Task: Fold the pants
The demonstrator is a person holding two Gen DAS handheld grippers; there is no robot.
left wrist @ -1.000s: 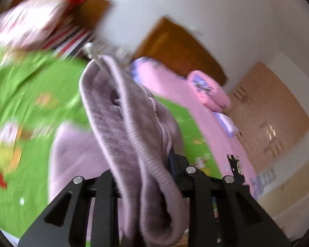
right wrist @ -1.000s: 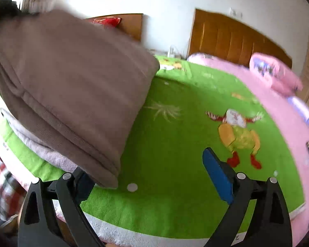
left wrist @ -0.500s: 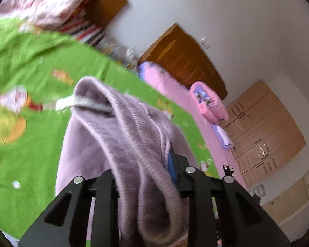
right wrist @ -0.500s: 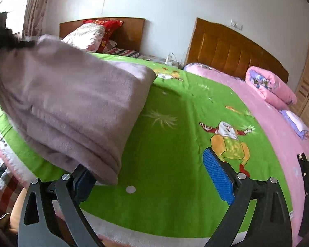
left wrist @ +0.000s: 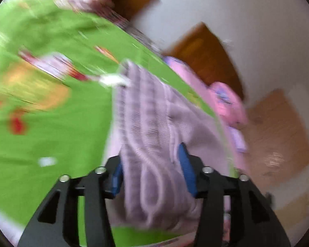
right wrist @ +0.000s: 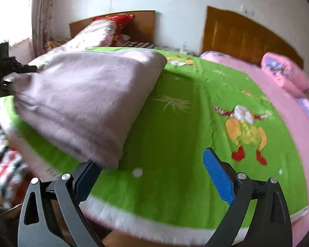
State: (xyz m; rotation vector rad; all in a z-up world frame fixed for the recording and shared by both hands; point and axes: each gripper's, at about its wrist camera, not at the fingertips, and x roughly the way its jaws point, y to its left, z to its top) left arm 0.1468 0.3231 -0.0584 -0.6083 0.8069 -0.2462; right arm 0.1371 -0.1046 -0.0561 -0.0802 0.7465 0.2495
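Pinching a thick ribbed bunch of the mauve pants [left wrist: 154, 144] between its blue pads [left wrist: 186, 168], the left gripper [left wrist: 152, 170] holds the cloth lifted above the green blanket [left wrist: 51, 133]; the fabric fills the gap between the jaws and hangs down over the gripper's frame. The view is badly blurred. The right gripper [right wrist: 154, 177] stands spread wide with nothing between its pads; the lower corner of the folded pants [right wrist: 88, 103] droops just over its left finger [right wrist: 86, 181], whether touching it cannot be told. In the right wrist view the left gripper [right wrist: 4, 70] shows at the far left edge, gripping the bundle's other end. Beyond lie the blanket's cartoon figure [right wrist: 245, 127], a pink sheet [right wrist: 288, 107], a pink pillow [right wrist: 284, 72] and two wooden headboards [right wrist: 243, 39].
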